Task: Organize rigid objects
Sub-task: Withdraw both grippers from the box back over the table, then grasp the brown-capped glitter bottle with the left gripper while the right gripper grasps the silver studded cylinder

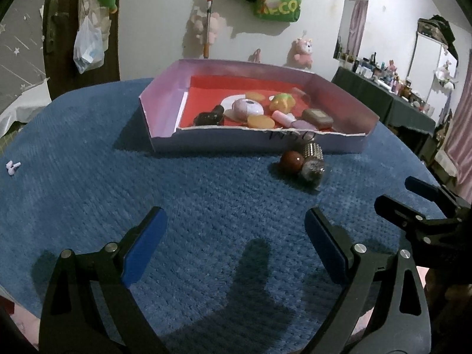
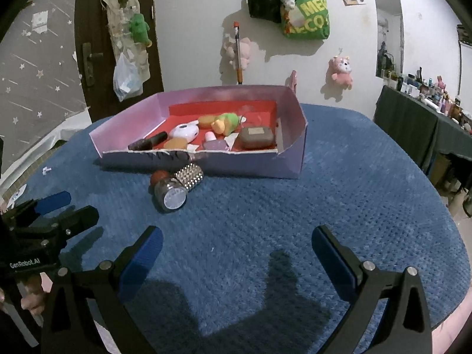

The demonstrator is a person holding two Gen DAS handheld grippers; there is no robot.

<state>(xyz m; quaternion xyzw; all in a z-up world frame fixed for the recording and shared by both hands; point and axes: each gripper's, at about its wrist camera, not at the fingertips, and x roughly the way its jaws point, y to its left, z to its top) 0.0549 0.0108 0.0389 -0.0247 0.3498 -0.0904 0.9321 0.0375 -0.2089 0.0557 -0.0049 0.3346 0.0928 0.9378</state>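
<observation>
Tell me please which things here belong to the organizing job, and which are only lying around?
Job: cardboard box; small jar, studded cylinder and reddish ball outside it; both open grippers.

Lying around: wall plush toys, green bag, small white piece.

A shallow lilac cardboard box (image 2: 250,166) with a red floor holds a jumble of small objects. Just outside its near wall, touching one another, lie a red-brown ball (image 1: 291,160), a studded silver cylinder (image 2: 190,176) and a small jar (image 2: 170,194) on its side.

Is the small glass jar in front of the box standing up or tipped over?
Tipped over. The jar lies on its side on the blue cloth, its round end facing the right wrist camera, outside the box.
</observation>
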